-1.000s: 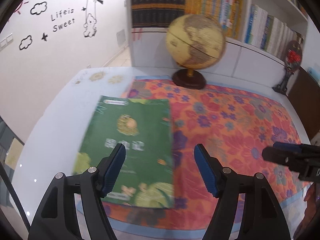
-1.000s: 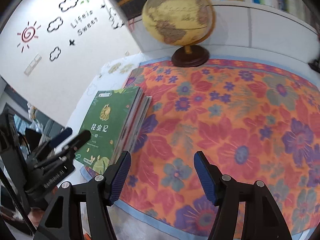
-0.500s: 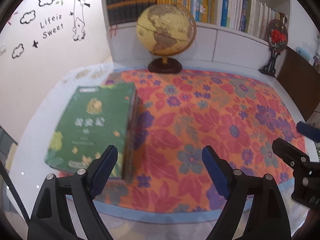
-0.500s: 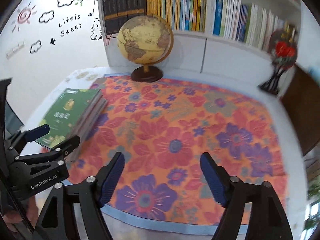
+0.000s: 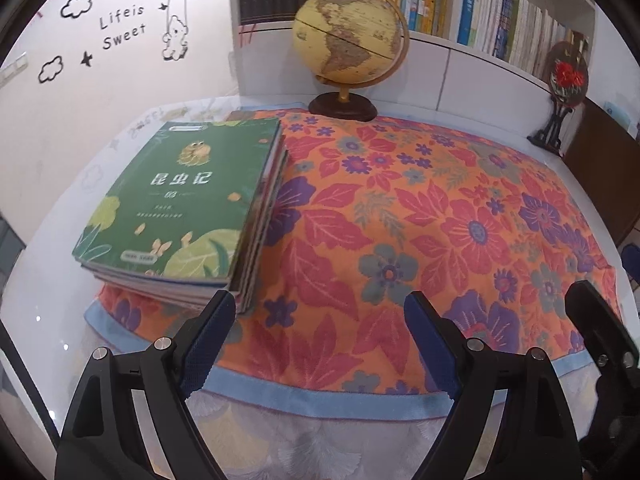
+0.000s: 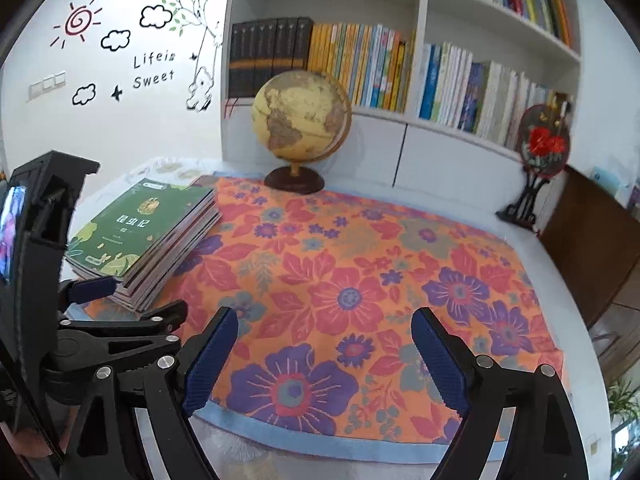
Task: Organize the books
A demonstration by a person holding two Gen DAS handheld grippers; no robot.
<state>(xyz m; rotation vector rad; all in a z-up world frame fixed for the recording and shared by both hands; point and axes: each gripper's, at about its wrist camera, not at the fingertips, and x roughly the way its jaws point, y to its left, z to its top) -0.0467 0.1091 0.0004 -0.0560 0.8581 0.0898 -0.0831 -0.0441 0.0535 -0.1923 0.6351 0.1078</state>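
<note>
Both grippers have pulled back from the book stack (image 5: 180, 208) since a second ago, and the views now take in the whole floral cloth (image 5: 420, 220). Left gripper (image 5: 316, 344) hangs over the cloth's near edge, jaws spread wide with nothing between them, its left finger just beside the stack's near corner. Right gripper (image 6: 324, 360) sits over the same near edge, jaws opening and empty, only flowers showing in the gap. That stack, green cover on top, lies flat at the cloth's left edge, partly overhanging onto the white table (image 5: 56, 280). Globe (image 5: 350, 36) stands at the far edge of the cloth, bookshelf (image 6: 400, 56) behind it, a red fan ornament (image 6: 542, 146) on the table's far right corner.
</note>
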